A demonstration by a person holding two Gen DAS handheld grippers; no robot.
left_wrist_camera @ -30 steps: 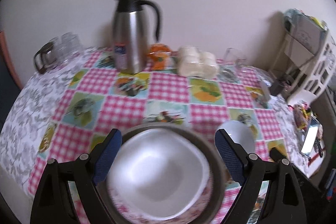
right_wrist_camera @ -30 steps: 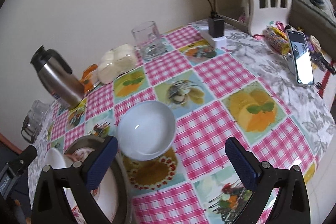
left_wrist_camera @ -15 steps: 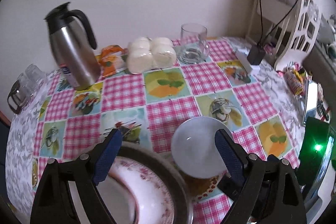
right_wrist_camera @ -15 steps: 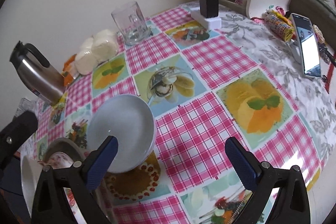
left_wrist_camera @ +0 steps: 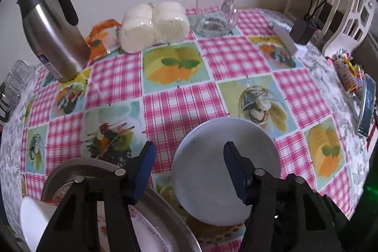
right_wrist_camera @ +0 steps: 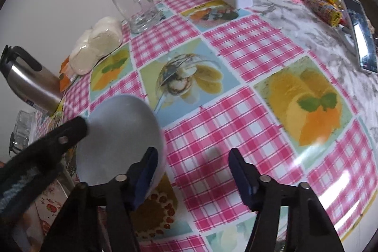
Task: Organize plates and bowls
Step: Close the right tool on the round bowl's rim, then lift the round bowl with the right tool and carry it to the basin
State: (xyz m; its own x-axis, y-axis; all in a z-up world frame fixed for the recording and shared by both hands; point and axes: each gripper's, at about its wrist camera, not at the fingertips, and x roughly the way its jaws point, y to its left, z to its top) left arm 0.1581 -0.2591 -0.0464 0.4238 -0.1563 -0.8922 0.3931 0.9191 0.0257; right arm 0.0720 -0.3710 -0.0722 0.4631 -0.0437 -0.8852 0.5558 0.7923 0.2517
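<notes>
Both grippers lowered, jaws closing, left gripper (left_wrist_camera: 189, 163) straddling white bowl (left_wrist_camera: 212, 152) rim, right gripper (right_wrist_camera: 192, 168) over bare tablecloth (right_wrist_camera: 236, 110).

White round bowls: I count one (left_wrist_camera: 226, 171) on the tablecloth just ahead of my fingers.
Metal-rimmed round trays: one (left_wrist_camera: 78, 167), low at my left.
White square dishes on that tray: one (left_wrist_camera: 33, 216), only partly in my view.
Steel jugs with black handles: one (left_wrist_camera: 52, 32).
Clear glass mugs by the wall: one (left_wrist_camera: 215, 8).
Wrapped packs of white buns: one (left_wrist_camera: 153, 25).
Phones lying flat: one (right_wrist_camera: 359, 32).
Black plug adapters: one (left_wrist_camera: 303, 31).
</notes>
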